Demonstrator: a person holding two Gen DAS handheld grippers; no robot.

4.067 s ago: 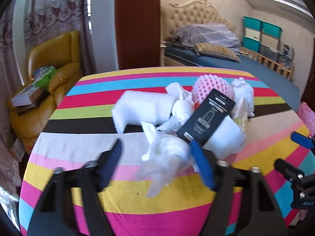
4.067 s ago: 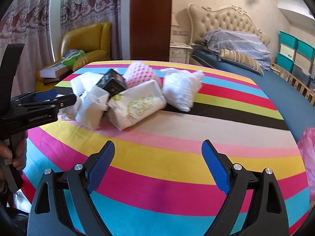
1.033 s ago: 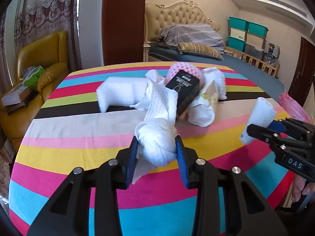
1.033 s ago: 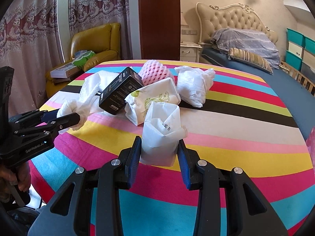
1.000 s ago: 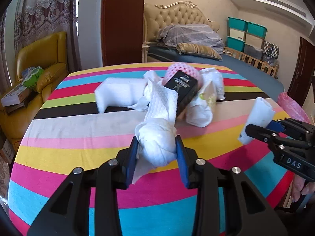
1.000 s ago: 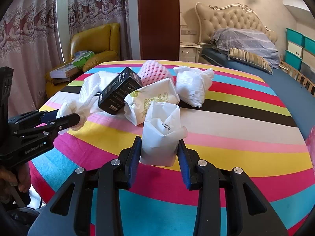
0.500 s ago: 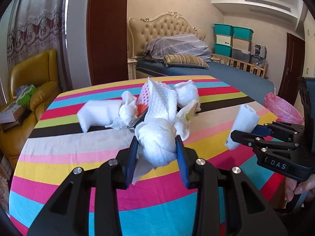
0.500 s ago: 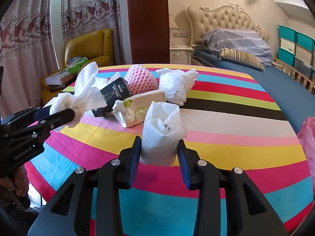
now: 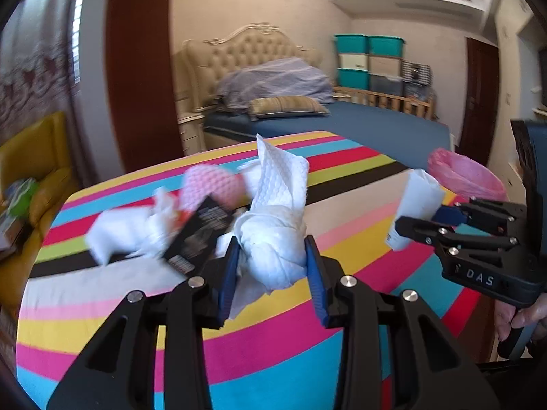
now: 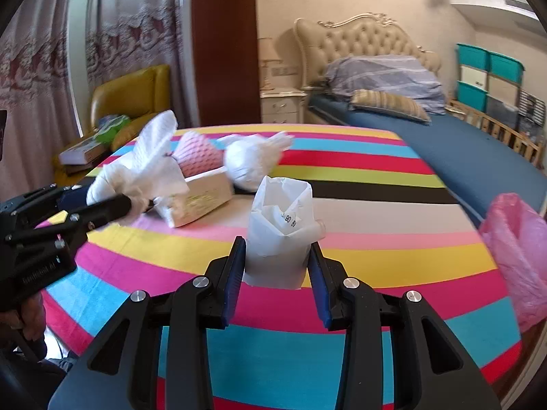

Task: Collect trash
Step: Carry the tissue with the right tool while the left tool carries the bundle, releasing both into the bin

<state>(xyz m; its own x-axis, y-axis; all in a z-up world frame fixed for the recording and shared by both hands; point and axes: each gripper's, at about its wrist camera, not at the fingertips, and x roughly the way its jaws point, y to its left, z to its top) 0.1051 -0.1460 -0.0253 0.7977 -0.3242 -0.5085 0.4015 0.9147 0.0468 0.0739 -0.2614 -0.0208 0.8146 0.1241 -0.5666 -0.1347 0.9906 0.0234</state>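
Observation:
My left gripper is shut on a knotted white paper towel, lifted above the striped table. In the right wrist view the same paper towel shows at the left, in the left gripper. My right gripper is shut on a crumpled white paper packet, which also shows at the right of the left wrist view as the paper packet in the right gripper. A pink bin bag hangs past the table's right edge, and the bin bag shows beyond the right gripper.
More trash lies on the table: a black box, a pink foam net, a tied white bag, a tissue pack and a white foam piece. A bed stands behind, a yellow armchair at the left.
Both grippers have swung to the right and risen a little with their loads. The pink bin bag has come further into both views, and the trash pile has slid to the left.

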